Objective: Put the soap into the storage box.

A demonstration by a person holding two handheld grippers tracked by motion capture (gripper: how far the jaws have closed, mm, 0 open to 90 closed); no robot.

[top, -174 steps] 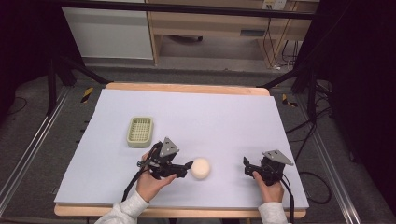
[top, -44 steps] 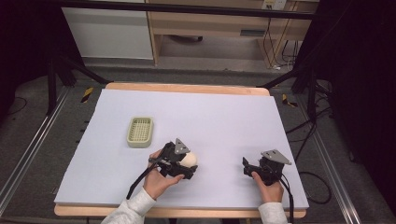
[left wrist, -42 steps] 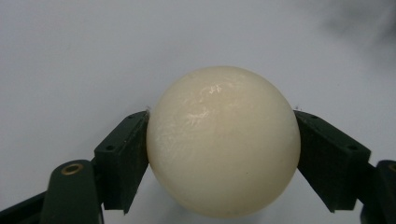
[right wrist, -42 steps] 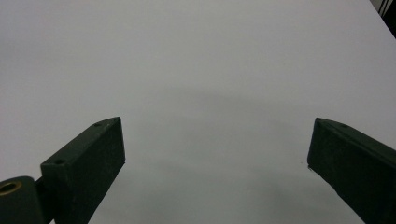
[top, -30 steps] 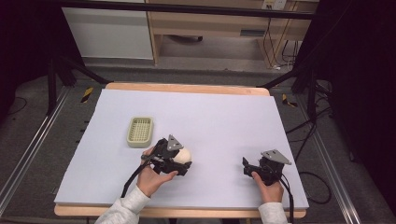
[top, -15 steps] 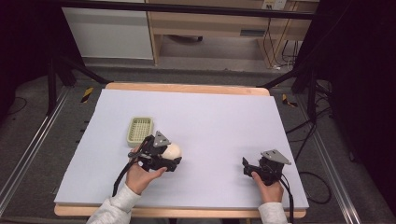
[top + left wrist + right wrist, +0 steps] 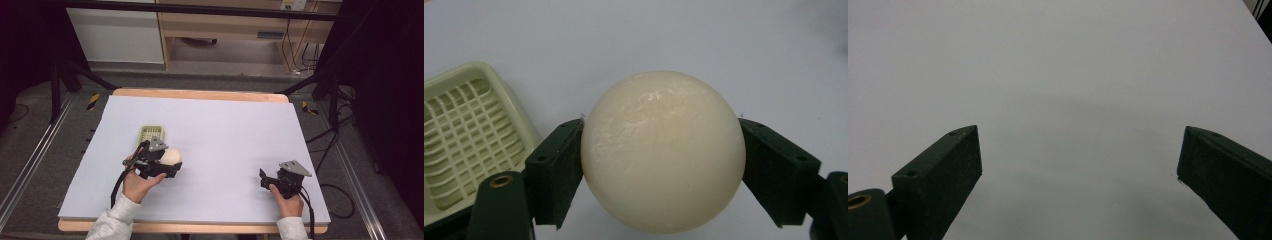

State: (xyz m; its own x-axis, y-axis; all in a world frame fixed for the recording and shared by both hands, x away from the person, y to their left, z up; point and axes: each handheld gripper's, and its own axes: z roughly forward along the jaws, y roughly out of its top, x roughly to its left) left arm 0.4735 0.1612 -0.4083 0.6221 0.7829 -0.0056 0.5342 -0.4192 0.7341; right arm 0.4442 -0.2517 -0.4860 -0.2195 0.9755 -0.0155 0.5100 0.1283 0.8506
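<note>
Meanwhile, left gripper (image 7: 663, 165) tight around unmarked cream ball (image 7: 663, 150); right gripper (image 7: 1078, 165) wide apart.

Left gripper view: cream ball (image 7: 663, 152) hides the desk (image 7: 724, 45) behind it; its underside runs off the bottom edge. Green slotted tray (image 7: 464, 135) cut by the left edge, and its near corner sits behind the left gripper (image 7: 663, 175) body.

High view: left gripper (image 7: 167, 165) covers the near end of the tray (image 7: 150, 132) — contact between the two cannot be judged. Ball (image 7: 172, 156) partly masked by the jaws; possibly lifted off the desk (image 7: 235, 130), too small to tell. Right gripper (image 7: 263, 176) jaws too small and dark to read there.

Right gripper view: right gripper (image 7: 1078, 160) jaws cut off by the bottom and right edges.
</note>
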